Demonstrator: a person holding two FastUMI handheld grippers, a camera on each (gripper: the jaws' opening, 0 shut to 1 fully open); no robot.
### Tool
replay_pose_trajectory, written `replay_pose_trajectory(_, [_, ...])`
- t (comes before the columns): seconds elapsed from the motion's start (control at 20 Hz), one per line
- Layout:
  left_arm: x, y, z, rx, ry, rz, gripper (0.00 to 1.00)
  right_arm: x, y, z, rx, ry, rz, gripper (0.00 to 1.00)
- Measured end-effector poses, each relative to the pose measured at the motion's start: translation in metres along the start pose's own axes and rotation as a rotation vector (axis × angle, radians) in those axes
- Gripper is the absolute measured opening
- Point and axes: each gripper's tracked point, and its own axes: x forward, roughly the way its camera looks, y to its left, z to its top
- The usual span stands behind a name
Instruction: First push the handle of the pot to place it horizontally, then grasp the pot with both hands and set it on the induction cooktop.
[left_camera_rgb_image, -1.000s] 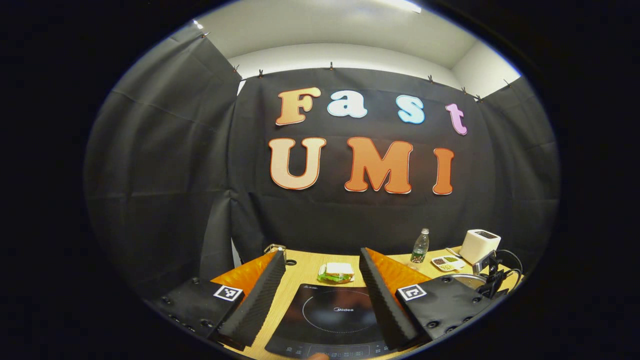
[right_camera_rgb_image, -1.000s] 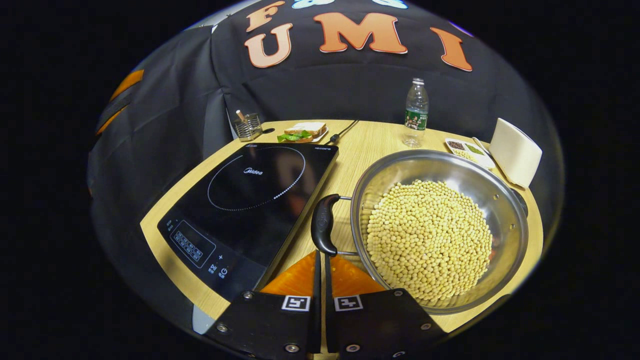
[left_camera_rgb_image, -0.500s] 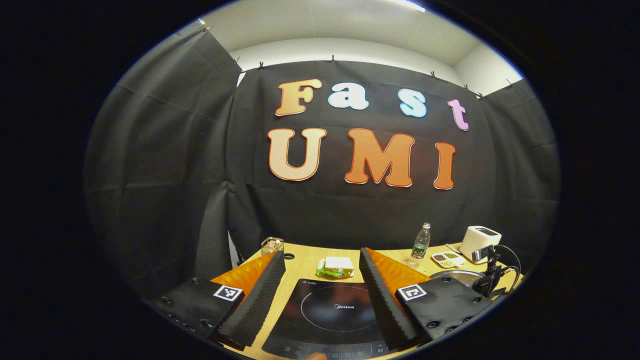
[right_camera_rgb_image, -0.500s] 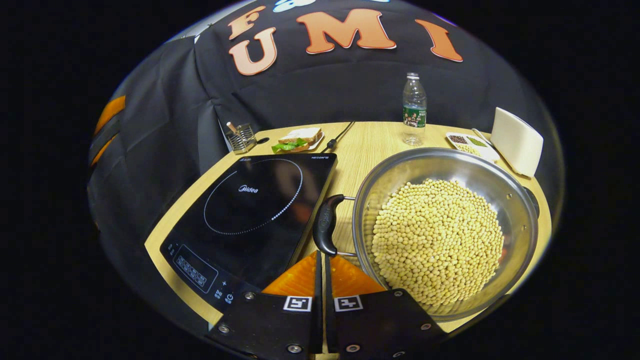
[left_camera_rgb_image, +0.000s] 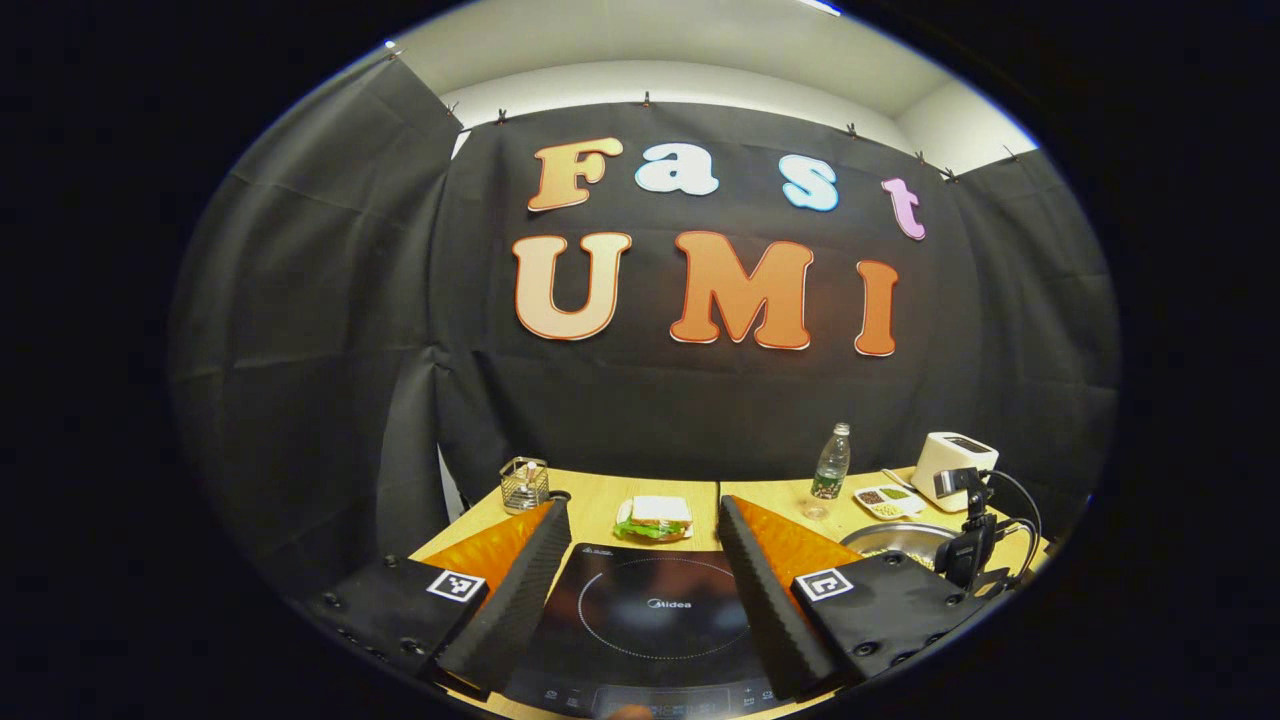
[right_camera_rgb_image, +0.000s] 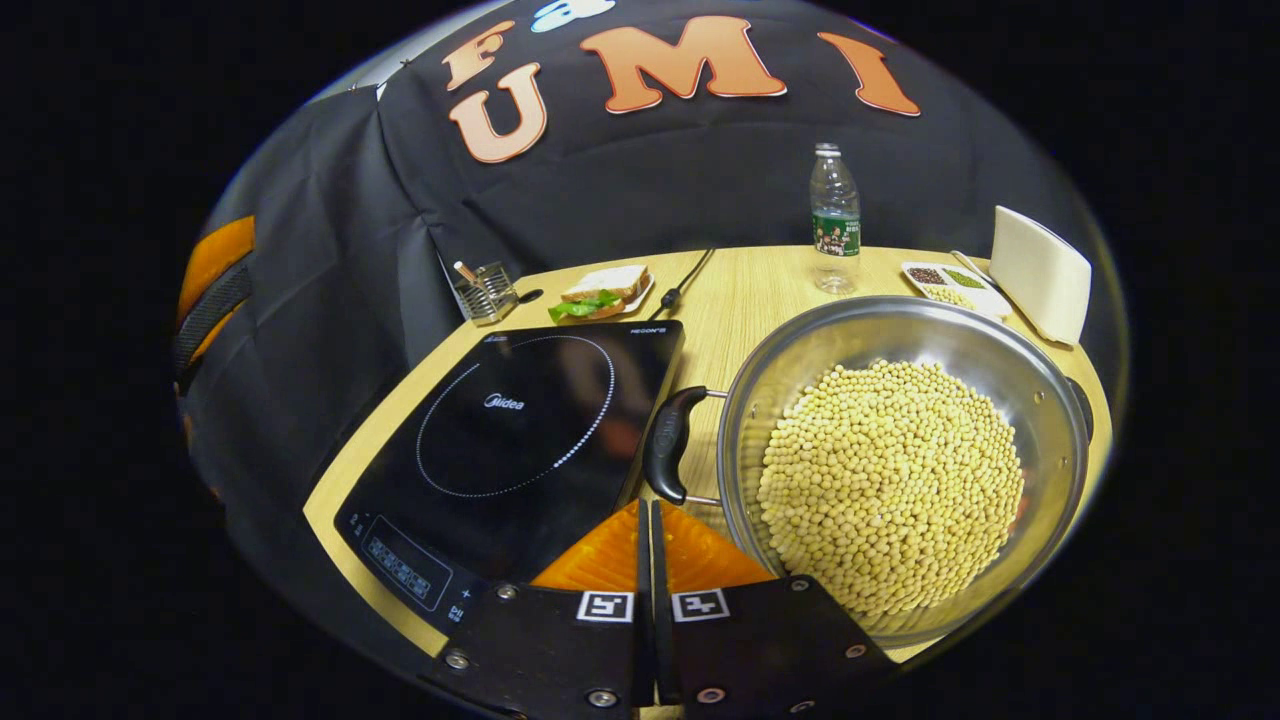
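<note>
Table (left_camera_rgb_image: 600, 495) lower; black cloth behind.

Staged kitchen booth, black cloth walls (left_camera_rgb_image: 300, 300), induction cooktop (right_camera_rgb_image: 510, 420), wooden table (right_camera_rgb_image: 740, 290)

both views toward shared cooktop (left_camera_rgb_image: 650, 615)

At the back of my surface (right_camera_rgb_image: 745, 300) stand a water bottle (right_camera_rgb_image: 834, 222), a sandwich (right_camera_rgb_image: 603, 291) on its plate, a wire holder (right_camera_rgb_image: 482, 293), a white toaster (right_camera_rgb_image: 1038, 274) and a small compartment dish (right_camera_rgb_image: 945, 285).
</note>
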Motion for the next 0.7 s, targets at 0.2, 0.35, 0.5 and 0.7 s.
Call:
replay_pose_trajectory(0.2, [-0.002, -0.034, -0.003, -0.008, 0.012, -0.059, 0.97, -0.035, -0.006, 0.009, 0.013, -0.059, 0.025, 0.0])
replay_pose_trajectory(0.35, [0.0, -0.065, -0.009, 0.006, 0.022, -0.108, 0.97, -0.062, -0.037, 0.026, 0.036, -0.131, -0.02, 0.0])
replay_pose_trajectory(0.5, [0.003, -0.102, -0.022, 0.019, 0.049, -0.164, 0.97, -0.084, -0.08, 0.039, 0.047, -0.192, -0.101, 0.0])
replay_pose_trajectory(0.7, [0.015, -0.145, -0.056, 0.025, 0.117, -0.221, 0.98, -0.106, -0.13, 0.048, 0.06, -0.239, -0.184, 0.11])
